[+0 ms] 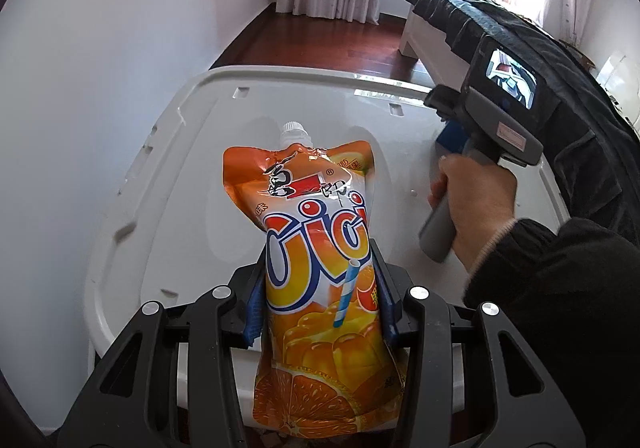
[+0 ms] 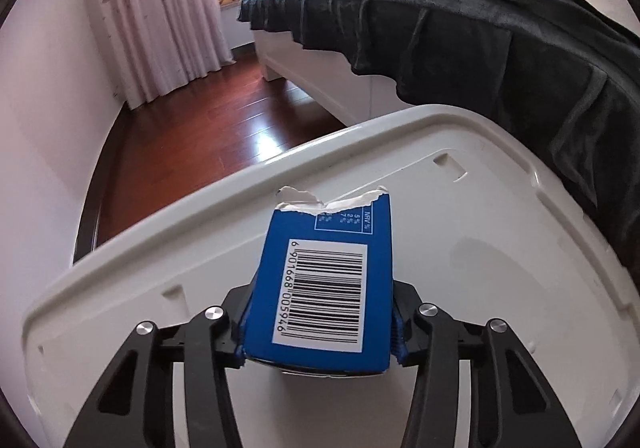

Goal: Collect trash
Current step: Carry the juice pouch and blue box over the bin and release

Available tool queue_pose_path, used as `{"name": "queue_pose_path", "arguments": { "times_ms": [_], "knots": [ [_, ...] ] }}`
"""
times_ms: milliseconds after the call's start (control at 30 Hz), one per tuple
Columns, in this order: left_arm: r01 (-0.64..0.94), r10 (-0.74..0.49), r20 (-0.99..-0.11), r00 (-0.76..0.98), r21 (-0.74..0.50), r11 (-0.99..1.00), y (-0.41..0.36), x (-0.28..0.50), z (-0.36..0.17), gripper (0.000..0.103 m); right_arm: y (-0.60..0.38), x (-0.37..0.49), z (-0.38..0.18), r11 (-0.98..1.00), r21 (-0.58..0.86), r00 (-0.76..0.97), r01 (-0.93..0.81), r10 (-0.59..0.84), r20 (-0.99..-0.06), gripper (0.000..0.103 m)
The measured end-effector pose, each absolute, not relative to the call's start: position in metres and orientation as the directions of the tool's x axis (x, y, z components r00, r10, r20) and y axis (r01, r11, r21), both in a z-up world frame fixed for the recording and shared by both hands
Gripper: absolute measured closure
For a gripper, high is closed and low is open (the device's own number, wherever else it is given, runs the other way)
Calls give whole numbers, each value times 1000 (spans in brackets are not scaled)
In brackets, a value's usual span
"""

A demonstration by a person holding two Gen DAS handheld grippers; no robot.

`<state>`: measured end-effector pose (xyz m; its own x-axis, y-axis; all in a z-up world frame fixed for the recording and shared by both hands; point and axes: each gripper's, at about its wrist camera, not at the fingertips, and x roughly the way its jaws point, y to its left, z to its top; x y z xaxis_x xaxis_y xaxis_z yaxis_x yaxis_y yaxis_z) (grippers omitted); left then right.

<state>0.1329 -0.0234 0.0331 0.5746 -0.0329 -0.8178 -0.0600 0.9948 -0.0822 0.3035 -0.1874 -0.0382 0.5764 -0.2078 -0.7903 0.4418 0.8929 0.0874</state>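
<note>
My left gripper (image 1: 320, 288) is shut on an orange jelly drink pouch (image 1: 316, 240) with a white spout, held above a white plastic bin lid (image 1: 192, 136). My right gripper (image 2: 320, 312) is shut on a torn blue carton (image 2: 324, 284) with a barcode, held above the same white lid (image 2: 500, 248). In the left wrist view the right gripper's body and the hand holding it show at the right, with a bit of the blue carton (image 1: 452, 136) beyond it.
A bed with a dark cover (image 2: 460, 32) on a white frame stands right beside the lid. Red wooden floor (image 2: 192, 128) lies beyond, with a white wall (image 1: 100, 48) to the left and pale curtains (image 2: 160, 8) at the window.
</note>
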Motion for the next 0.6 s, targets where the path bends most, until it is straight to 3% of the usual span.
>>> {"name": "queue_pose_path", "arguments": {
  "times_ms": [367,600],
  "knots": [
    [-58,-6,-818,575,-48,997,-21,143,18,60,-227,255,-27,942,263,593,211,90,-800,55],
    [-48,-27,-828,561,-65,997,-16,151,0,60,-218,168,19,963,269,624,-27,227,-748,55]
  ]
}}
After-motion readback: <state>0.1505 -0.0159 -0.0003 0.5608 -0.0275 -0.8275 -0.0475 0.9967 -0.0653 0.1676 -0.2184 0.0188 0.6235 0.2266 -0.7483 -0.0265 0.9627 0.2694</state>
